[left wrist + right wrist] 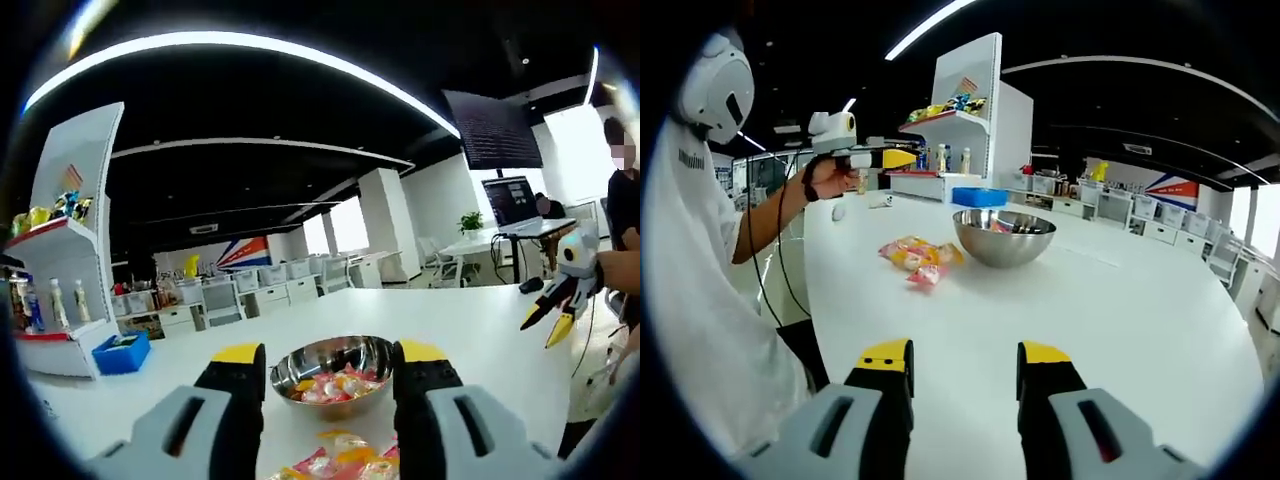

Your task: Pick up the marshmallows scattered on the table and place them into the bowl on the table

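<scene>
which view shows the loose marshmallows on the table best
The right gripper view: the whole pile of wrapped marshmallows lies unobstructed on the white table, left of the steel bowl. The left gripper view catches the marshmallows at its bottom edge, partly hidden between its own jaws.

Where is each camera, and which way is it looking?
Left gripper view: rides on the left gripper, close behind the bowl and marshmallows, facing across the table; the right gripper shows.
Right gripper view: rides on the right gripper, farther back, facing the bowl; the person's shirt and left gripper show.
Both share bowl, marshmallows, table.
</scene>
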### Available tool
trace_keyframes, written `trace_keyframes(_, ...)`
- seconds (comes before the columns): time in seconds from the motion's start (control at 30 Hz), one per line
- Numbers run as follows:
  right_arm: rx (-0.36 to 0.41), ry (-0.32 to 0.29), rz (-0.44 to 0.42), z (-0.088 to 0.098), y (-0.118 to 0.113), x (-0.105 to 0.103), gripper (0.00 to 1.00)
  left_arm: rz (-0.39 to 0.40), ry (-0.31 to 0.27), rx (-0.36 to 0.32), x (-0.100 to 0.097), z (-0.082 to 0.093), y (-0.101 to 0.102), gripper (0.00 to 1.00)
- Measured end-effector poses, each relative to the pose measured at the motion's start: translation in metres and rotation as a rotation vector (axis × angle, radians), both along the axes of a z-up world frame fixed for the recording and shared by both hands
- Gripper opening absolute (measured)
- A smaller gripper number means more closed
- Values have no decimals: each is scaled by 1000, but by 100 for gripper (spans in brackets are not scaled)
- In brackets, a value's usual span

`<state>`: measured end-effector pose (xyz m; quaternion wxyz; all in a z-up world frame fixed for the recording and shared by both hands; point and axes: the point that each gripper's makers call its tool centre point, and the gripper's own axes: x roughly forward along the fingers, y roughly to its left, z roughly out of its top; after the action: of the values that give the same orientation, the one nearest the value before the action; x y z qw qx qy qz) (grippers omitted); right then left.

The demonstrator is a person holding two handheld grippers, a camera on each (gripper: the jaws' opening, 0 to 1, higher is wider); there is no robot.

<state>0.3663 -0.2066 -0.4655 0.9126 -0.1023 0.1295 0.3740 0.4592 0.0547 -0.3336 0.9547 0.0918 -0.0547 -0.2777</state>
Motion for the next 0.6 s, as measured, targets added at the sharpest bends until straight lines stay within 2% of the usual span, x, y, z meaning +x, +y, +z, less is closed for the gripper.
trace_keyframes(0.17, 1, -2, -6, 2, 0, -3, 41, 10, 16, -37, -14, -4, 18, 52)
trace_keyframes(0.43, 7, 13, -29, -2, -7, -5, 41, 87, 55, -85, -32, -32, 58, 52)
trace_keyframes(0.6, 7, 21, -38, -4, -11, -6, 41, 126, 69, -115, -38, -40, 76, 53)
